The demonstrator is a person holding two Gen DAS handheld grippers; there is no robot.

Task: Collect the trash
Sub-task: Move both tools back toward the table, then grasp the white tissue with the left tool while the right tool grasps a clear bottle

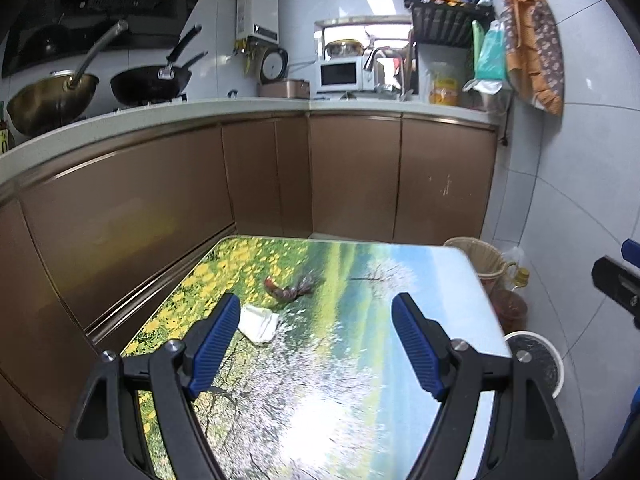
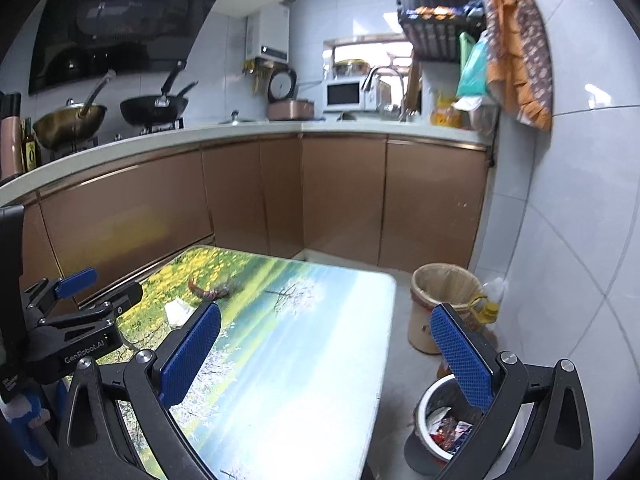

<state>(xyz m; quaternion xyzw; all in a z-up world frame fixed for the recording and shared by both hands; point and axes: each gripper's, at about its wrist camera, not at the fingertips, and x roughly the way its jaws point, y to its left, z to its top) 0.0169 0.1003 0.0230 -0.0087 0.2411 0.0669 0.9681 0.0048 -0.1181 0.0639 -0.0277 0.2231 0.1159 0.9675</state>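
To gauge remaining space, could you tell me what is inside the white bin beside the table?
The white bin holds crumpled wrappers, red and white; the right gripper's finger covers the rest.

Glossy printed table (image 1: 360,360) between ribbed blue rubber pads (image 1: 218,344); crumpled white paper (image 1: 259,323) and shiny red wrapper (image 1: 290,289) just beyond the left finger; woven basket (image 2: 444,284) past the right finger

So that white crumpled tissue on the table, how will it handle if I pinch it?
The white tissue looks crumpled and thin, so probably floppy and very light. It will likely squash flat between the left gripper pads. Pushed, it may skid on the glossy table.
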